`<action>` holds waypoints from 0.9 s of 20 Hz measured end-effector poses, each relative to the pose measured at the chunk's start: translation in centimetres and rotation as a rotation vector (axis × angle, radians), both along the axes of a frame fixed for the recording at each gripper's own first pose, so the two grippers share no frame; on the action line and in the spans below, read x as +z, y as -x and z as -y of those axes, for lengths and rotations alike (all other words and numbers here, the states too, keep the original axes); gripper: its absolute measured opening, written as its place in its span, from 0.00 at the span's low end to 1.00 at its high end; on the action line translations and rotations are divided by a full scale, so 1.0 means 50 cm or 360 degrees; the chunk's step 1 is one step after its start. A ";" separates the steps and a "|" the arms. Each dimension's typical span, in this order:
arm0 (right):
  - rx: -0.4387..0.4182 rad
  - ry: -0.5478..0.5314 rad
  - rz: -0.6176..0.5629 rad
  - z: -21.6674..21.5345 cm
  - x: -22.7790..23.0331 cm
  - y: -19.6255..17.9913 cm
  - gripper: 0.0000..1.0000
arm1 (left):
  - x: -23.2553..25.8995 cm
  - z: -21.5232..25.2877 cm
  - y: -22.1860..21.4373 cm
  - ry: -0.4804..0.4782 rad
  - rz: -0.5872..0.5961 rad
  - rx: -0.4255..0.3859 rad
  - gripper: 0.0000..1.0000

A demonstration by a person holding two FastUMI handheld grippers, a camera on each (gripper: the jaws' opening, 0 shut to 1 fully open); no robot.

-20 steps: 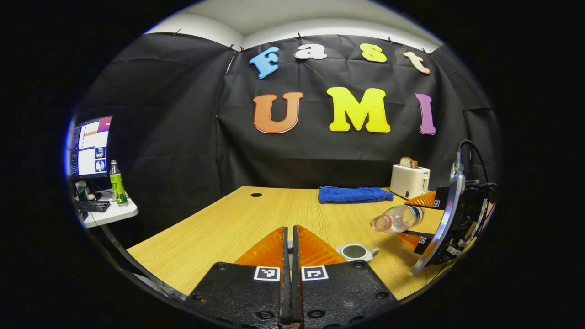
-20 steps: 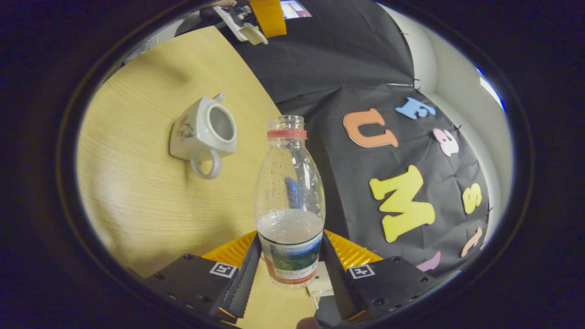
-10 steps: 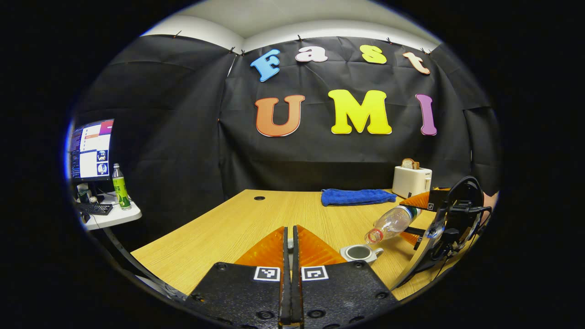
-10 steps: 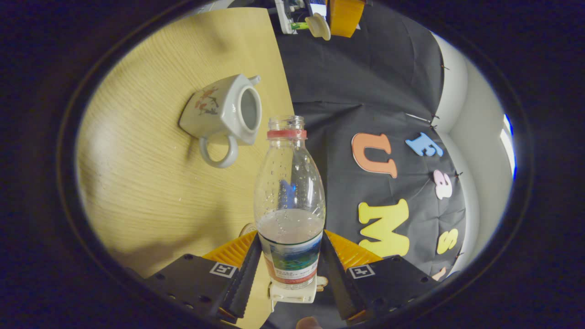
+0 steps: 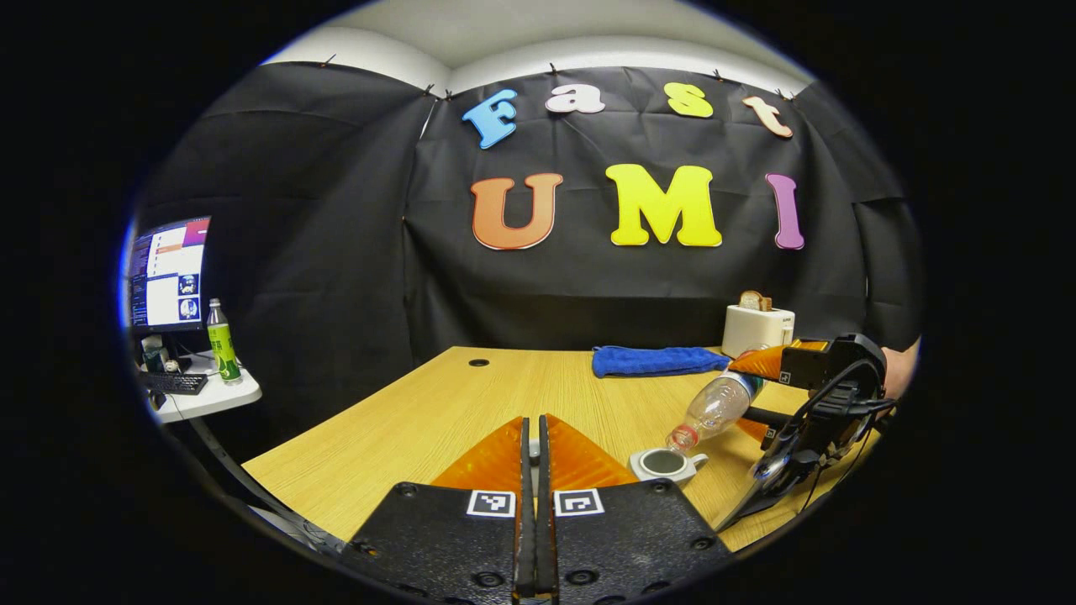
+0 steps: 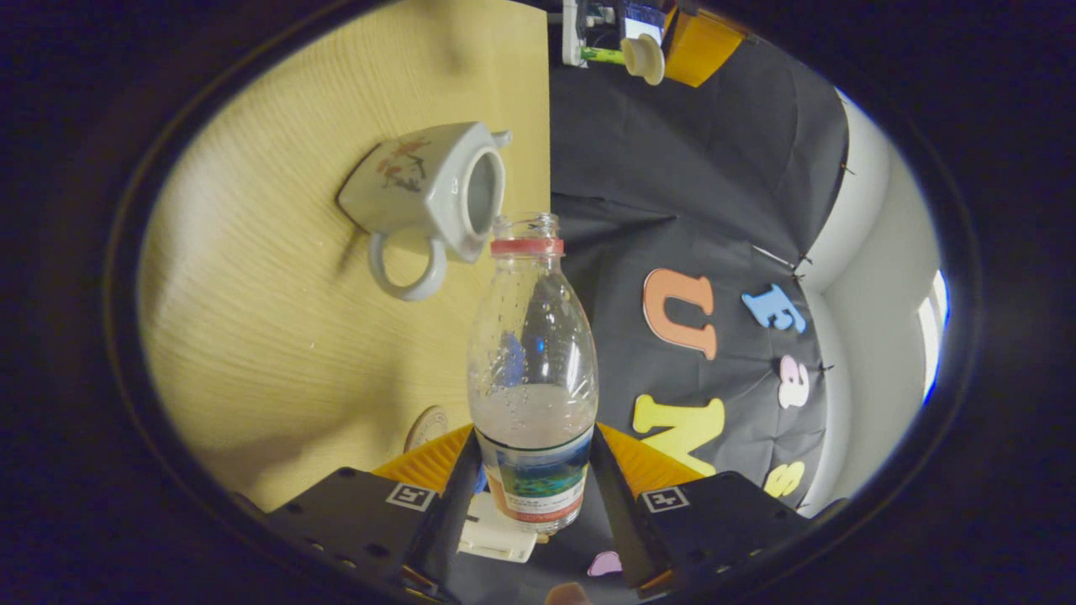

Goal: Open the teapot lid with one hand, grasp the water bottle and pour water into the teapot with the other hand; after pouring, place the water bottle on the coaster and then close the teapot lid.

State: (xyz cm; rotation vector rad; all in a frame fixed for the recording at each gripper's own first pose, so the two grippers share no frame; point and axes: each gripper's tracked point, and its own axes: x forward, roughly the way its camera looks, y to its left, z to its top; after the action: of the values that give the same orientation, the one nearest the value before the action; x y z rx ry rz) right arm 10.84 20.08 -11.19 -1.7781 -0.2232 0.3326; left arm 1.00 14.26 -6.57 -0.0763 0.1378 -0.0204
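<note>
Water bottle (image 6: 532, 370), clamped in right gripper (image 6: 534, 496): tipped further, mouth brought over open teapot (image 6: 437, 189); pouring imminent. Left gripper (image 5: 530, 470): closed on lid (image 6: 646, 59).

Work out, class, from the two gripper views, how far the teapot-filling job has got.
Done: the teapot stands open, and the left gripper is shut on the lid, raised clear. In hand: the right gripper grips the water bottle, tilted with its mouth beside the pot's opening; no stream is visible. Left: finish pouring, set the bottle on the coaster, replace the lid.
</note>
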 end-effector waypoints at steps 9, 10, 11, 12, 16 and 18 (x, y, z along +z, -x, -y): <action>0.0063 0.0136 0.0145 -0.022 0.007 0.015 0.74 | 0.003 -0.008 0.004 0.0025 -0.0001 0.0000 0.03; 0.0071 0.0157 0.0166 -0.025 0.005 0.017 0.74 | 0.005 -0.008 0.004 0.0029 0.0003 -0.0001 0.03; 0.0085 0.0180 0.0191 -0.028 0.005 0.019 0.74 | 0.005 -0.005 0.003 0.0031 0.0005 -0.0005 0.03; 0.0094 0.0192 0.0209 -0.030 0.008 0.020 0.74 | 0.006 -0.004 0.004 0.0029 0.0006 -0.0007 0.03; 0.0122 0.0240 0.0256 -0.032 0.014 0.027 0.73 | 0.006 -0.001 0.003 0.0015 0.0008 -0.0022 0.03; 0.0127 0.0260 0.0271 -0.033 0.016 0.029 0.73 | 0.009 -0.001 0.007 0.0010 0.0012 -0.0026 0.03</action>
State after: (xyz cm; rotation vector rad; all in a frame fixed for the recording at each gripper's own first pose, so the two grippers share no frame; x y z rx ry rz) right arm 9.41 21.74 -10.41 -1.9644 -0.3986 0.2622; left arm 0.65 14.33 -6.11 -0.0814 0.1308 -0.0372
